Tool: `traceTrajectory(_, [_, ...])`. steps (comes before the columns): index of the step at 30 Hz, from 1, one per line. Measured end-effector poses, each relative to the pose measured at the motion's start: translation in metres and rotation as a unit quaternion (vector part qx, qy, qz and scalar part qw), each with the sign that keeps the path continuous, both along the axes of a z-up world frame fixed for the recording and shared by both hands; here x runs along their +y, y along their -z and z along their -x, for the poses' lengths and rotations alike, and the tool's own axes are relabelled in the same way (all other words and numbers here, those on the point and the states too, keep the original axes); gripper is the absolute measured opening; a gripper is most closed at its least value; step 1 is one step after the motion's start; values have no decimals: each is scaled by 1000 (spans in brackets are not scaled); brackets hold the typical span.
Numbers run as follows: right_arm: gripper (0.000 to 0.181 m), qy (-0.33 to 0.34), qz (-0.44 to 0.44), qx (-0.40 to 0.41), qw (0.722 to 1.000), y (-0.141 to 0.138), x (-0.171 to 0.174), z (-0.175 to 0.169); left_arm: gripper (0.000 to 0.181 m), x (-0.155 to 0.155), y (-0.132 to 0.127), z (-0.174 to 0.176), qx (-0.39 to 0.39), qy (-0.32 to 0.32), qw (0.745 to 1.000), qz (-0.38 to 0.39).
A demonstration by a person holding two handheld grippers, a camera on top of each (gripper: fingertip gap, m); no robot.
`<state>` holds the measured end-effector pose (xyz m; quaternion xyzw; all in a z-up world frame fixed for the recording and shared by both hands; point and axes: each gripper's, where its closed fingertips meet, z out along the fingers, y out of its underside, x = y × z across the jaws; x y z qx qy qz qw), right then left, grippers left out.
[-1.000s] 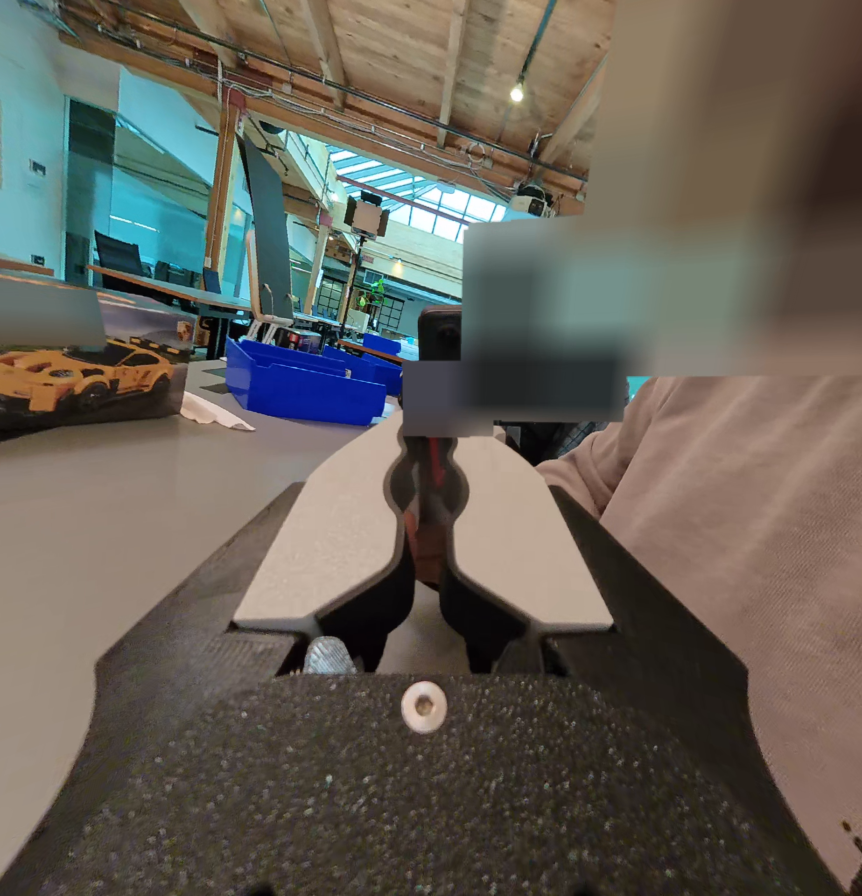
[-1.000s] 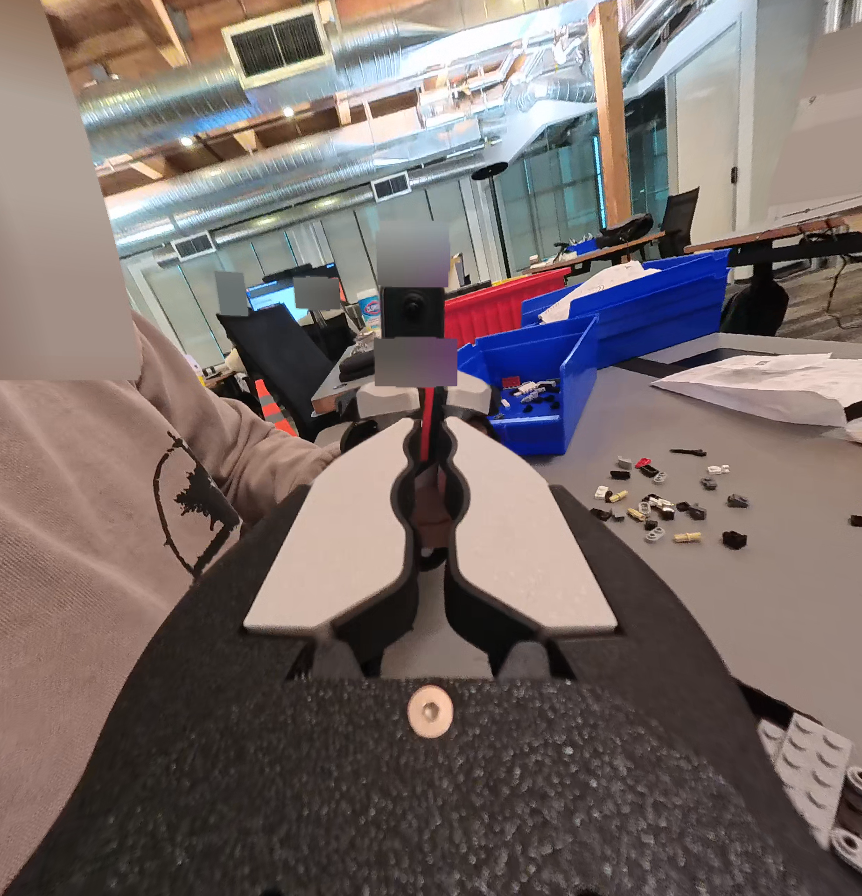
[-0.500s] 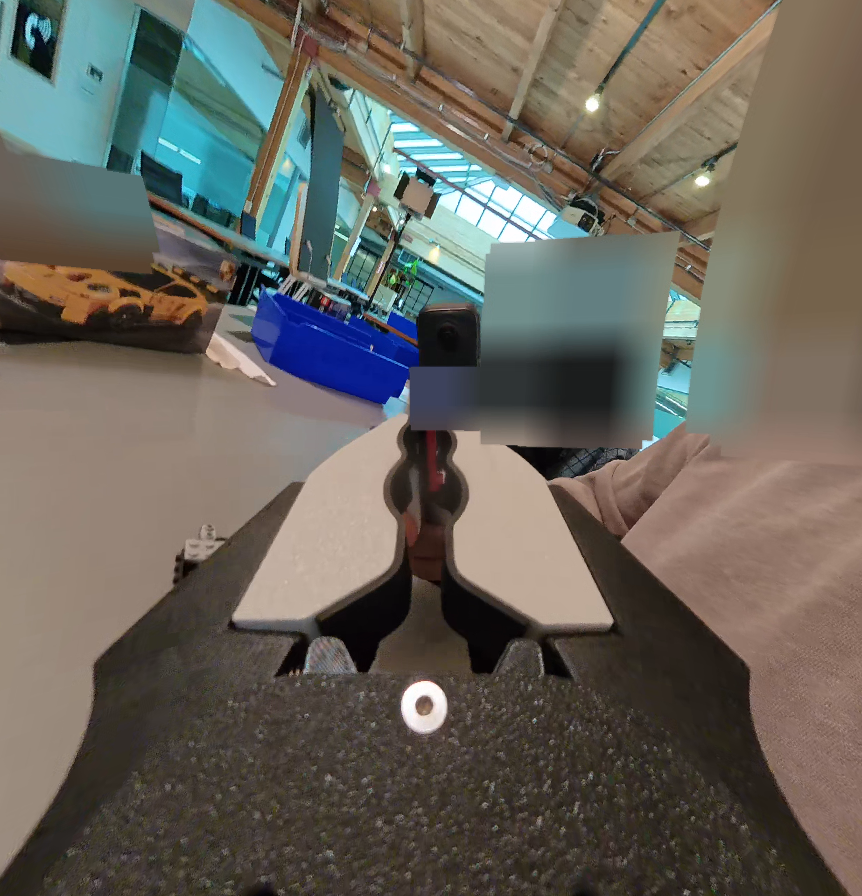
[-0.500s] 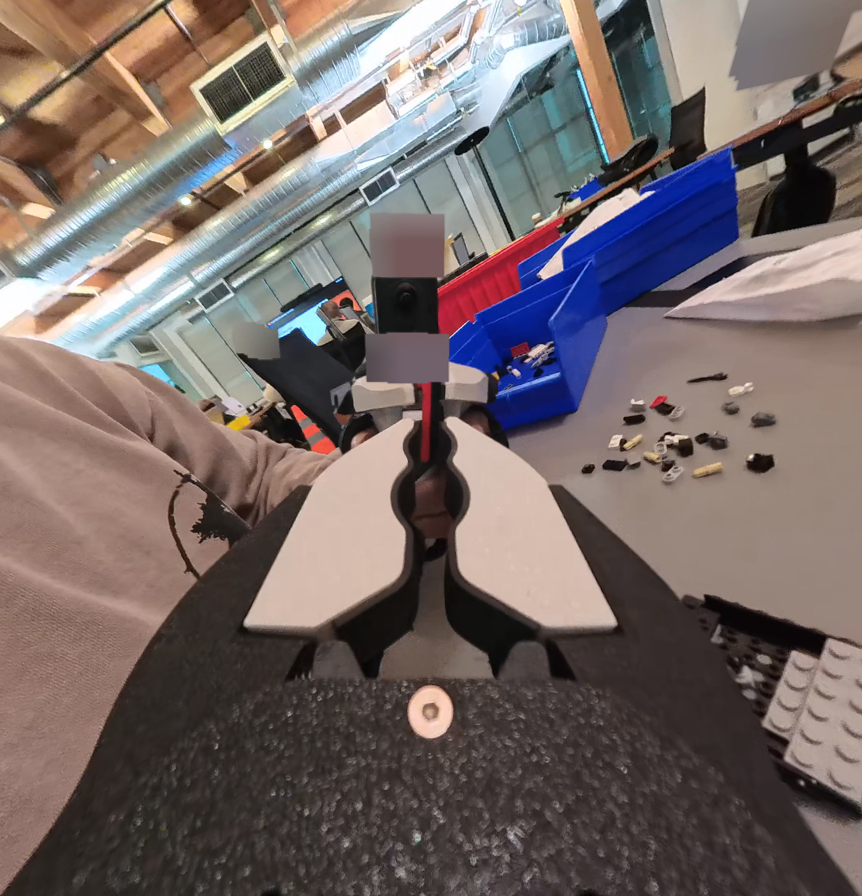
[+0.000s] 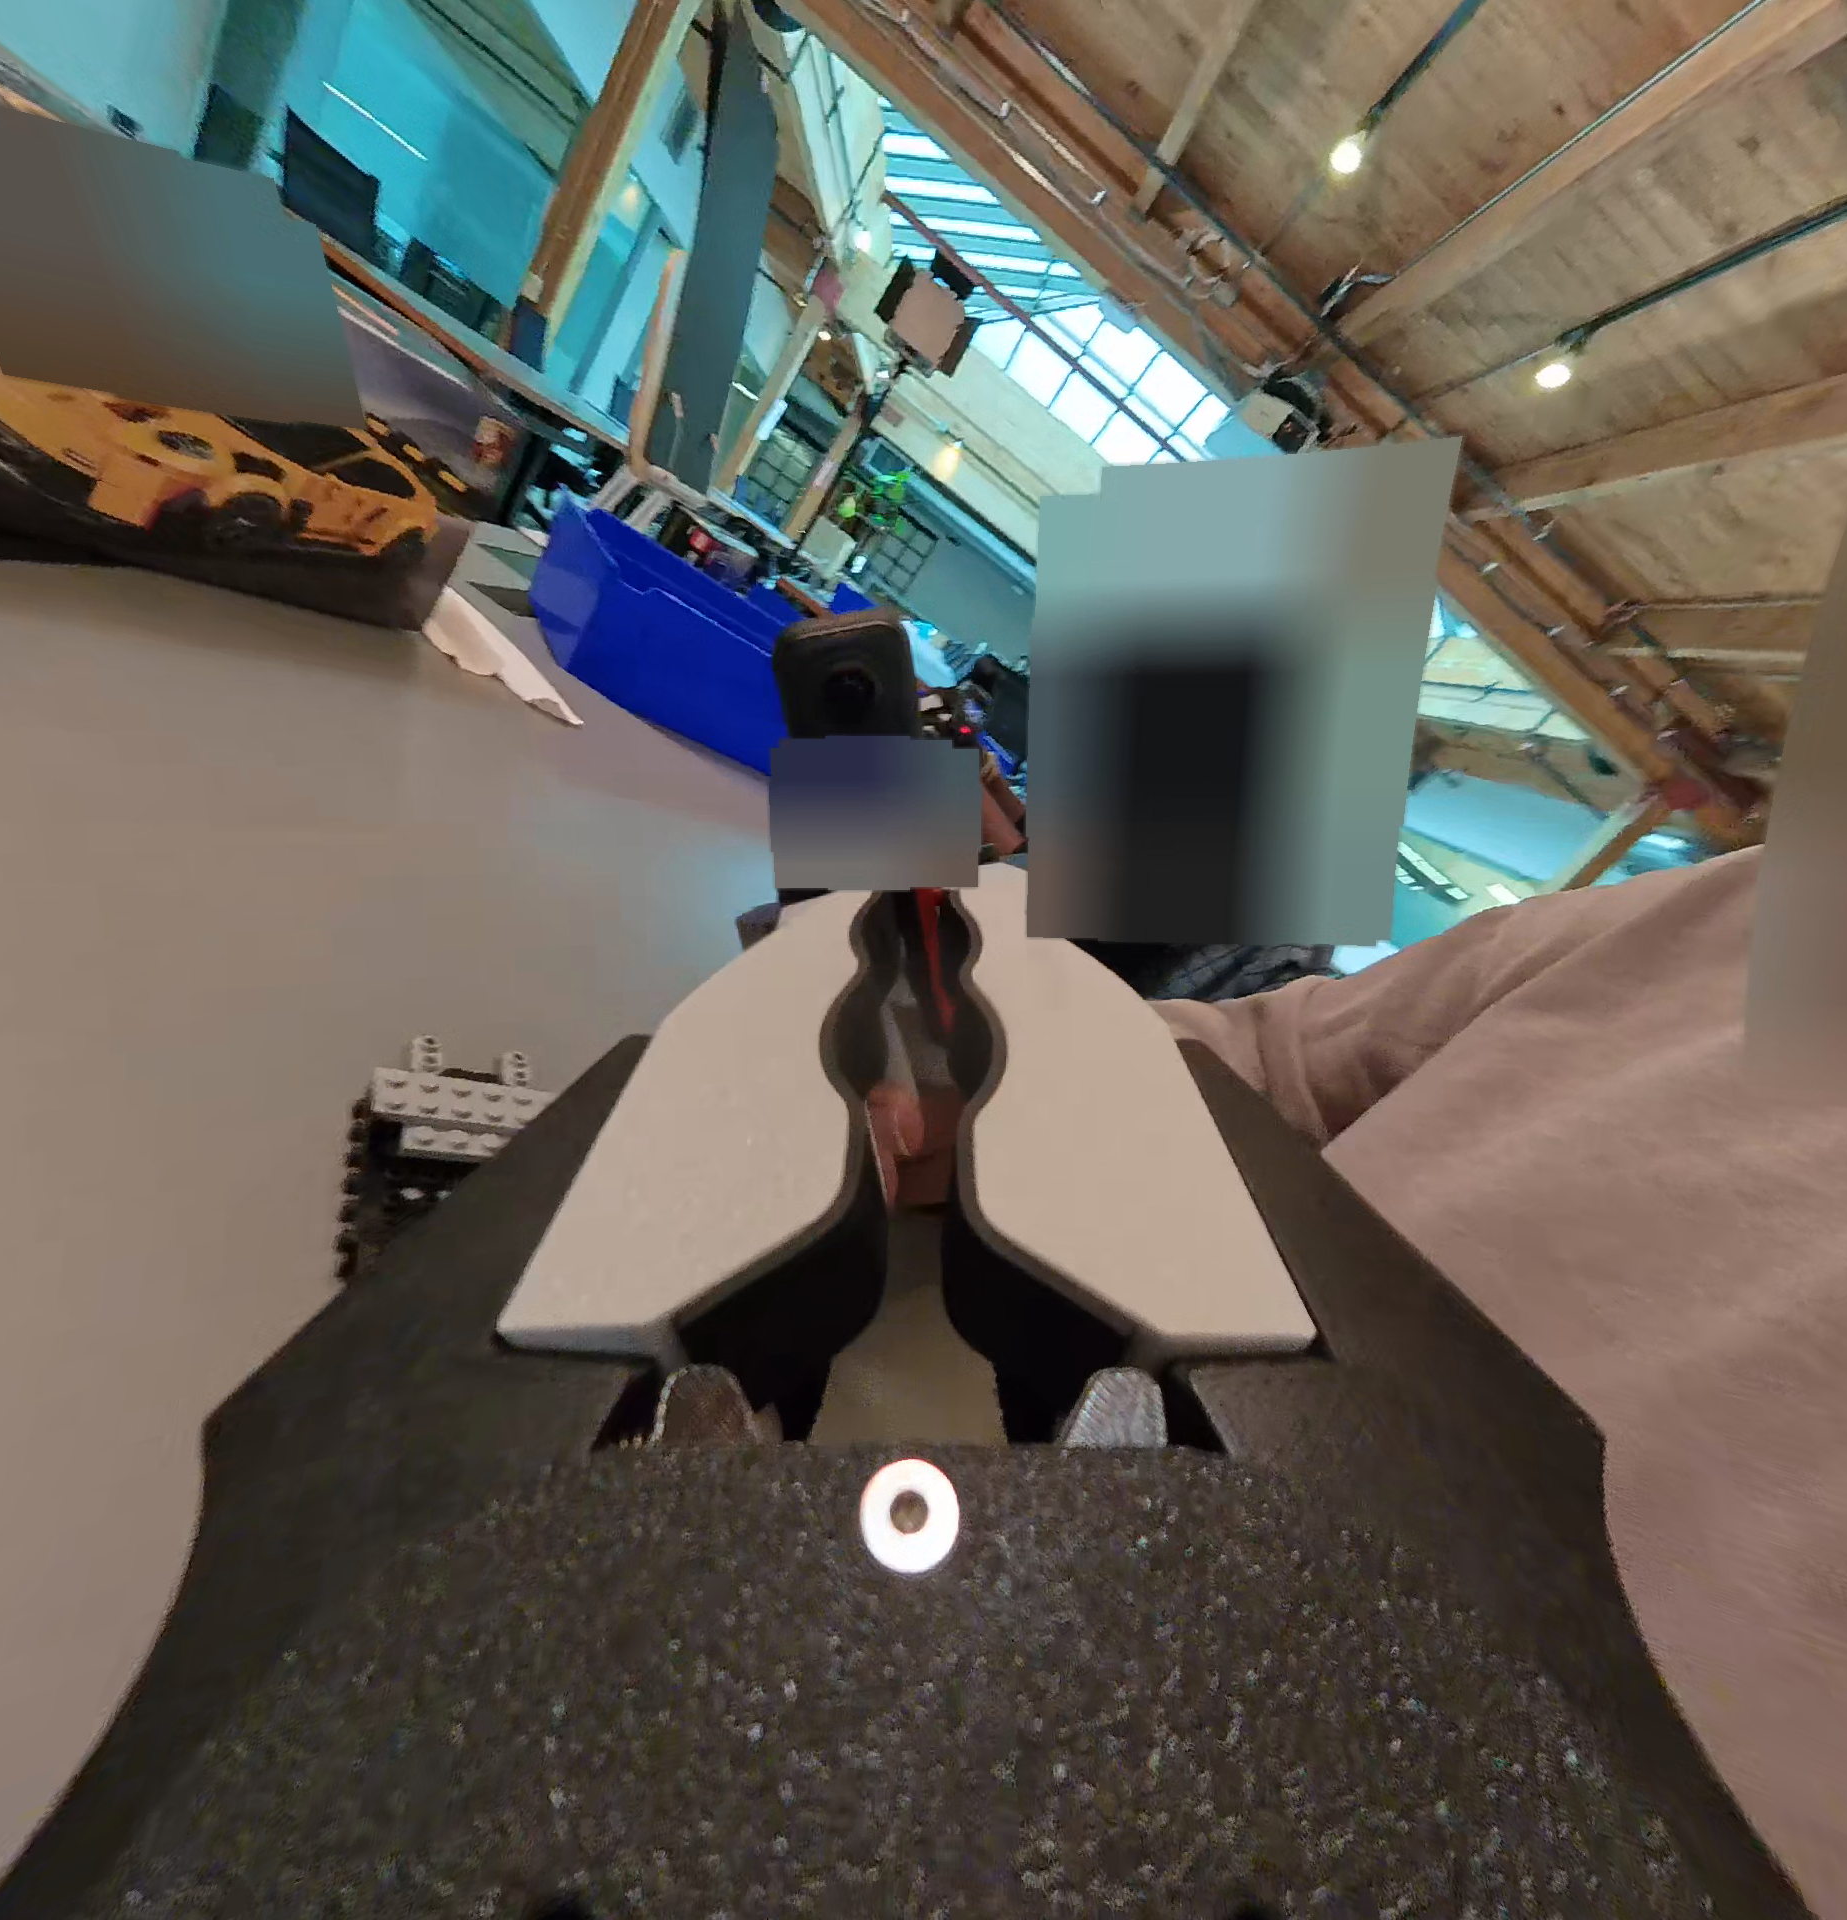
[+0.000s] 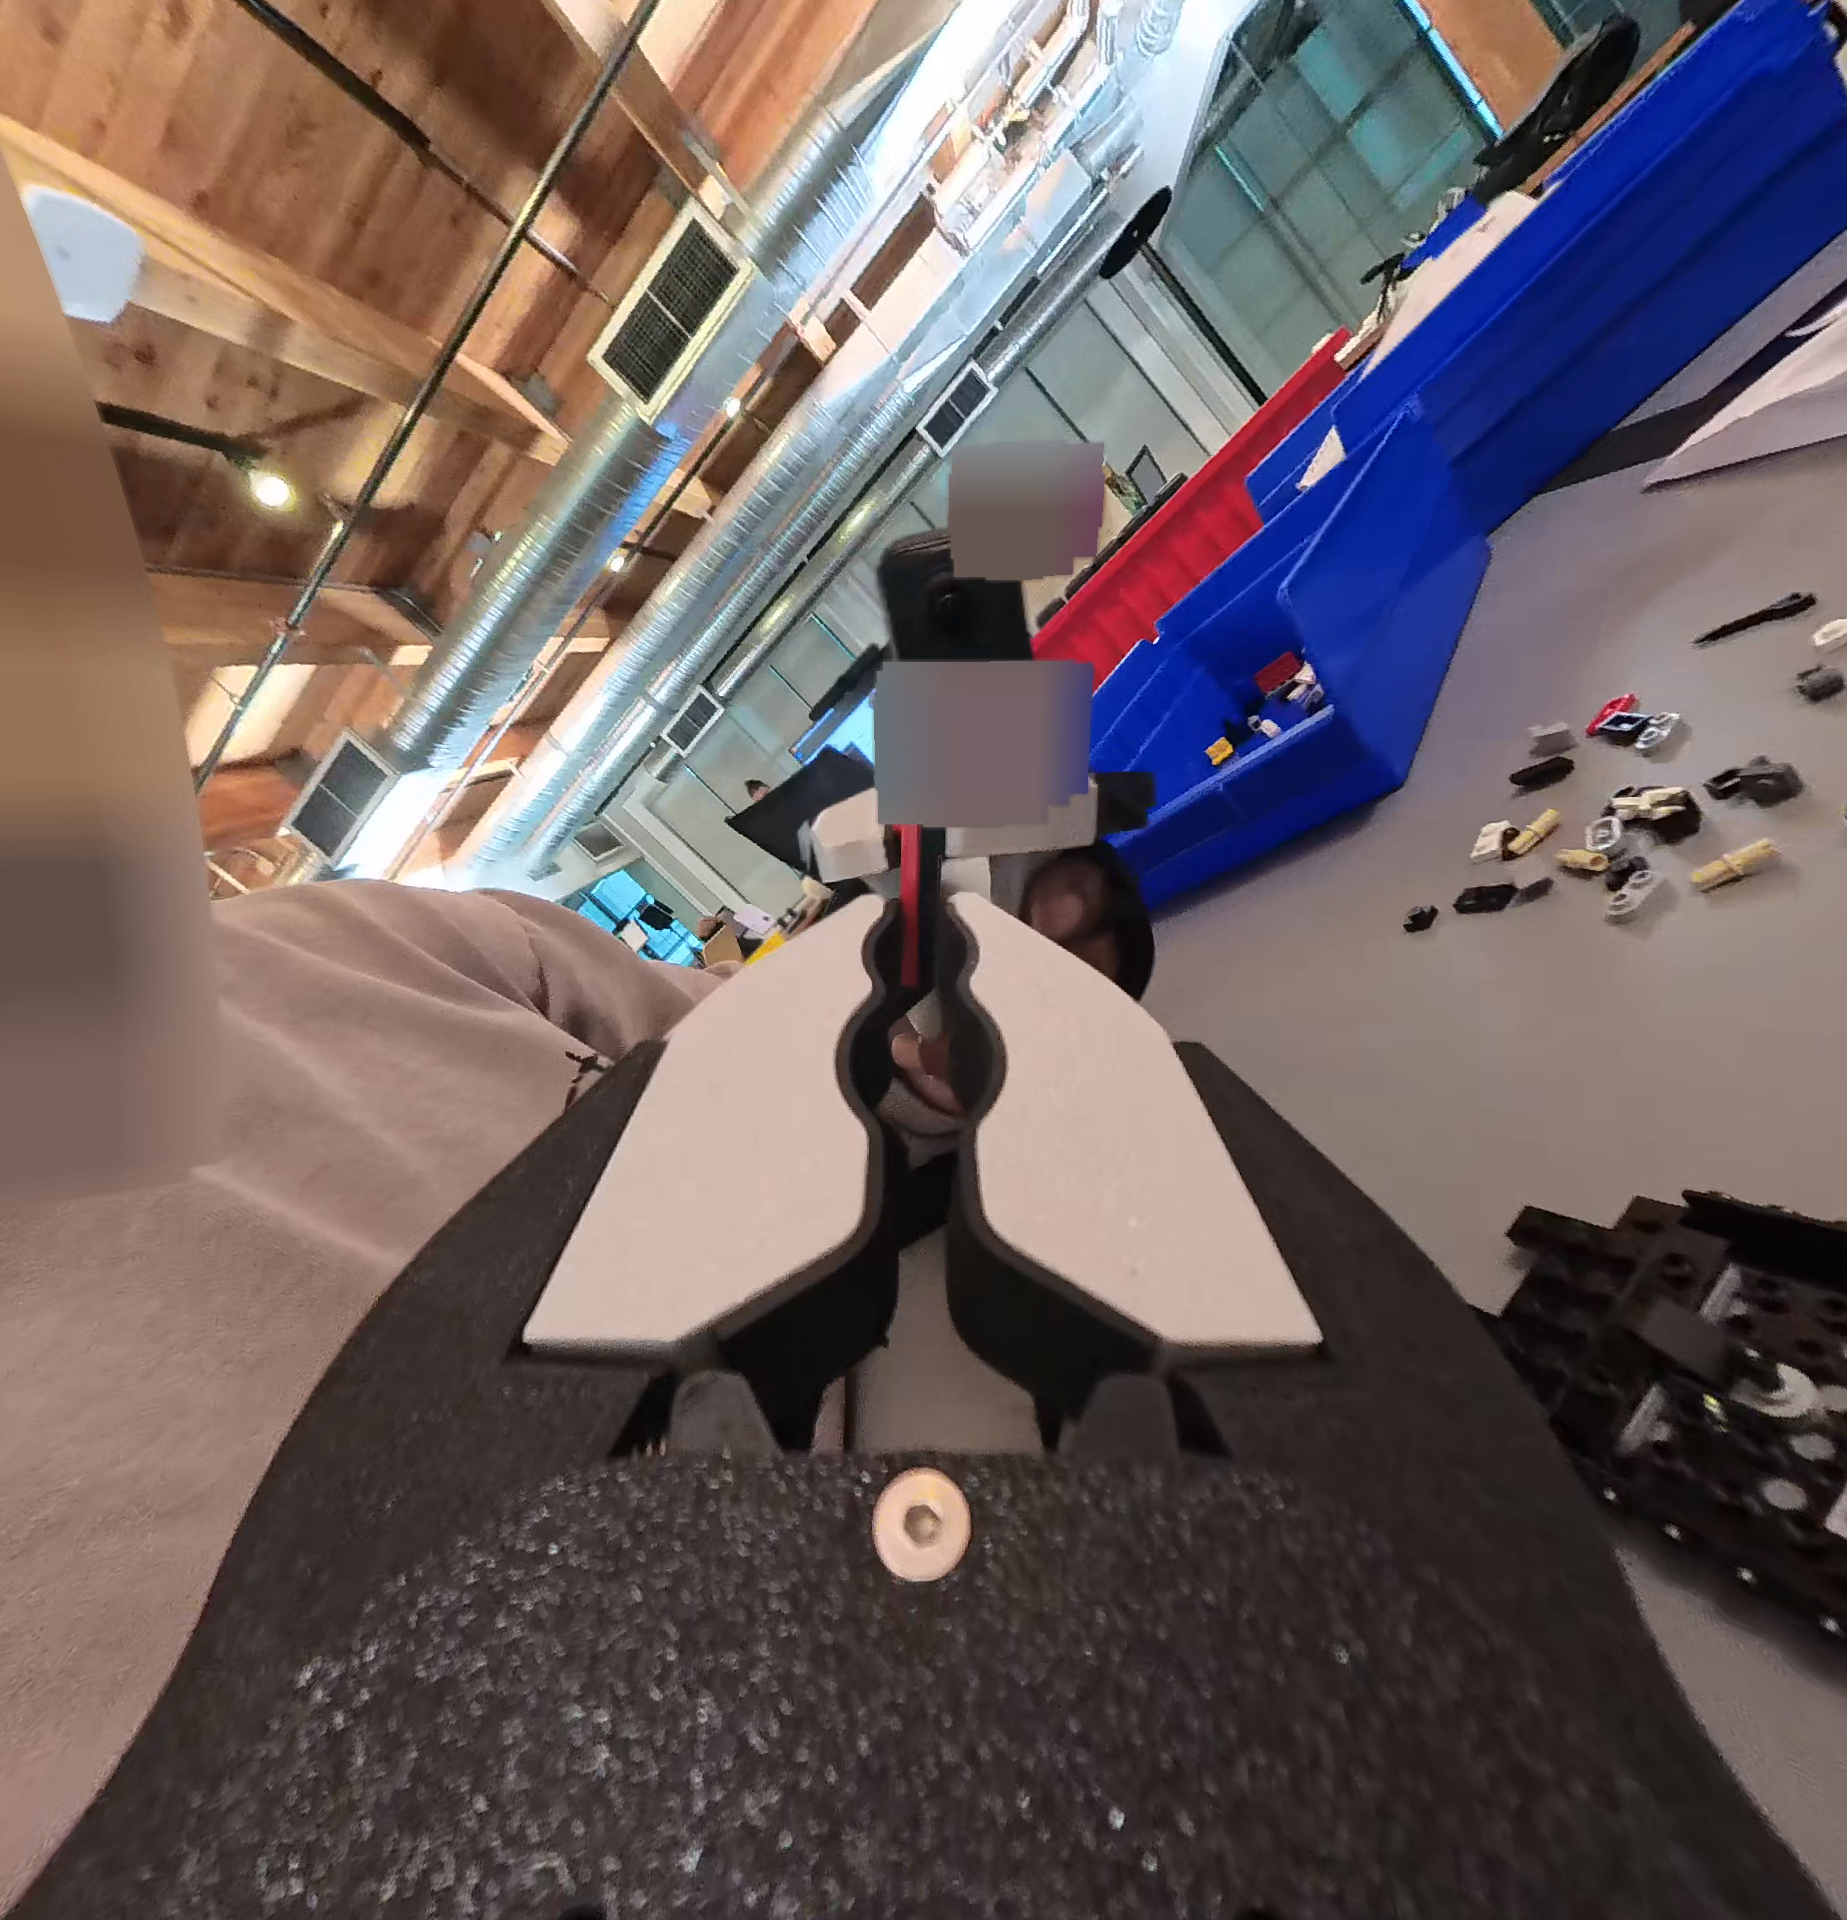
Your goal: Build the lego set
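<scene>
Lego build, no legible writing.

My half-built lego base, black studded plates with grey plates on top, lies flat on the grey tabletop. Loose small pieces, black, grey, tan and white, lie scattered well beyond it.

Grey table as reference. Above it: exposed timber ceiling with spot lamps; silver ventilation ducts run beneath the beams. Beyond table's far edge: glazed partitions, skylight, blue storage bins.
</scene>
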<state>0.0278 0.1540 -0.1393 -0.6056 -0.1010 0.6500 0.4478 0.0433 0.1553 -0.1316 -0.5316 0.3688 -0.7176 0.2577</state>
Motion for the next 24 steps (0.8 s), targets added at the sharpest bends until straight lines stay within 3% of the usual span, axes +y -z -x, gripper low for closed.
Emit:
traceTrajectory(2, [6,-24,11,27,999,-3,-4,2,8,-3,-3,3,-13,23,1000,3])
traceTrajectory(7, [6,-181,49,165,968,-22,-28,2,17,-23,-13,13,-76,89,993,-3])
traceTrajectory(12, [6,-218,16,171,961,-31,-44,9,19,-42,-19,15,-102,121,987,-36])
traceTrajectory(15, [6,-219,12,175,960,-33,-46,11,3,-48,-27,22,-127,137,982,-35])
traceTrajectory(20, [6,-224,43,175,958,-28,-42,12,4,-44,-22,22,-119,125,984,-38])
traceTrajectory(24, [6,-241,38,157,957,-24,-48,17,16,-48,-22,26,-130,135,981,-44])
